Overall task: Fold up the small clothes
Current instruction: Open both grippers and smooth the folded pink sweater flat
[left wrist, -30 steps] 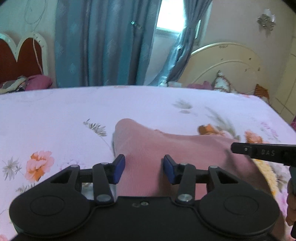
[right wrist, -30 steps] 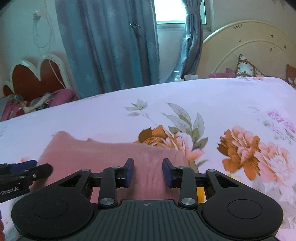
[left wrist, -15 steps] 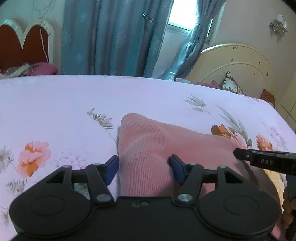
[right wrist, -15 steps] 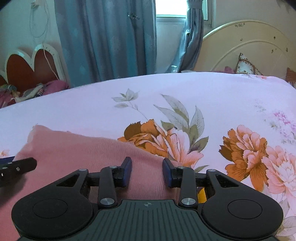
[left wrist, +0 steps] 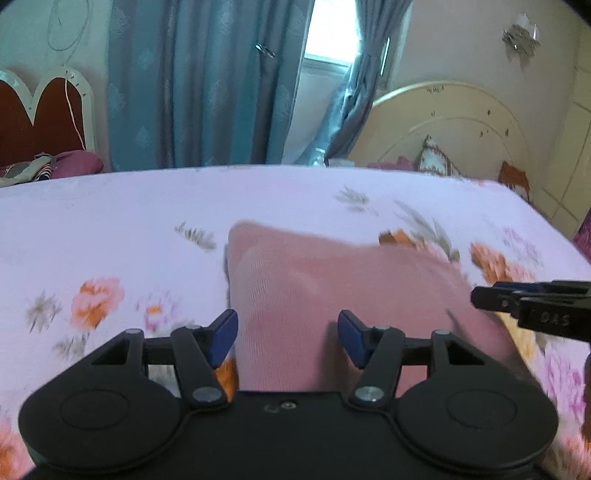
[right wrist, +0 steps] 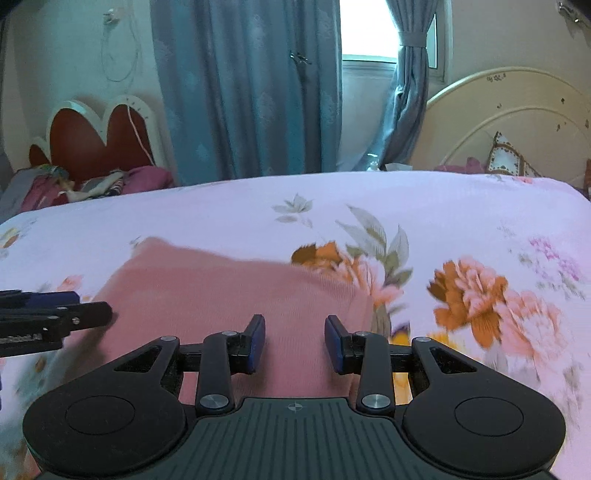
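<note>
Blue curtains (right wrist: 251, 110), bright window (right wrist: 365, 29) — cream headboard (right wrist: 517, 122)

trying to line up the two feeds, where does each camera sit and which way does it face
Left wrist: on the left gripper, looking forward and down over the pink ribbed garment on the floral bedsheet; jaws apart, having just opened; the right gripper's tip enters at right.
Right wrist: on the right gripper, same heading, jaws apart above the garment's right part; the left gripper's tip enters at left.
Shared: garment, bedsheet, blue curtains, cream headboard.
</note>
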`<state>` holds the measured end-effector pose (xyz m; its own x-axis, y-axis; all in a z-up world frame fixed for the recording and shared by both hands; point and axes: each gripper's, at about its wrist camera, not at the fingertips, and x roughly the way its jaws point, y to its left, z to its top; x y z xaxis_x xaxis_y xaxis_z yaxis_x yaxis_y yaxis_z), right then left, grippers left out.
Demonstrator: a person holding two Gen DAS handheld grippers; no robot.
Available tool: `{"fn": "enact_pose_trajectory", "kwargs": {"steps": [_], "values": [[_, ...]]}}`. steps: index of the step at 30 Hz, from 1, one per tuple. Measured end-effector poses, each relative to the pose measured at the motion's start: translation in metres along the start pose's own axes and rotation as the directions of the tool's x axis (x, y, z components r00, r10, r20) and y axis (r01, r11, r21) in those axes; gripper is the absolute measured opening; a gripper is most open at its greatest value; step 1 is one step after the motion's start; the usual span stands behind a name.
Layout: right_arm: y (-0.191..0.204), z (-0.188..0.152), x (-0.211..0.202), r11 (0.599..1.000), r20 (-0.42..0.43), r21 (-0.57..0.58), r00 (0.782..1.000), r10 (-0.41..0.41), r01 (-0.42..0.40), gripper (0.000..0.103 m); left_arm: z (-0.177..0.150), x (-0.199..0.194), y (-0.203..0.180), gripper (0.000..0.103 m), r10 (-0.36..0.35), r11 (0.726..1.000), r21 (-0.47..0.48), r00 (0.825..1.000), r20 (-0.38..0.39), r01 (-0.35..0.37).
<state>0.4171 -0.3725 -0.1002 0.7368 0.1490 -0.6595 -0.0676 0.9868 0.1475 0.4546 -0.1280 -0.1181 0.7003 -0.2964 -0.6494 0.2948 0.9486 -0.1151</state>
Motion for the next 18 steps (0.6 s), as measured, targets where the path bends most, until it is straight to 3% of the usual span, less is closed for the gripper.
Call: {"fn": "enact_pose_trajectory", "kwargs": {"steps": [6,8,10,13,16,18], "values": [[0.008,-0.036,-0.002,0.997,-0.069,-0.055,0.996,-0.064,0.061,0.036,-0.021,-0.001,-0.010,0.060,0.037,0.999,0.031,0.999,-0.020,-0.036],[-0.002,-0.044,0.007,0.996,-0.112,-0.017,0.990,-0.084,0.083,0.036,-0.019,0.000,-0.011,0.060,0.042,0.999,0.031,0.999,-0.029,-0.041],[-0.006,-0.045,-0.003,0.996,-0.096,0.045,0.993,-0.070,0.075,0.036,-0.018,-0.004,-0.011,0.059,0.044,0.999,0.029,0.998,-0.036,-0.043],[0.003,-0.049,-0.021,0.997,-0.056,0.019,0.996,-0.075,0.076,0.036,-0.022,-0.013,-0.012,0.059,0.040,0.998,0.043,0.999,-0.032,-0.039],[0.002,-0.065,-0.015,0.994,-0.113,0.008,0.988,-0.108,0.109,0.036,-0.028,-0.019,-0.012,0.059,0.031,0.998,0.049,0.999,-0.034,-0.029],[-0.003,-0.065,-0.020,0.991,-0.112,0.064,0.988,-0.106,0.113,0.036,-0.031,-0.022,-0.010,0.059,0.018,0.999,0.042,0.999,-0.041,-0.017]]}}
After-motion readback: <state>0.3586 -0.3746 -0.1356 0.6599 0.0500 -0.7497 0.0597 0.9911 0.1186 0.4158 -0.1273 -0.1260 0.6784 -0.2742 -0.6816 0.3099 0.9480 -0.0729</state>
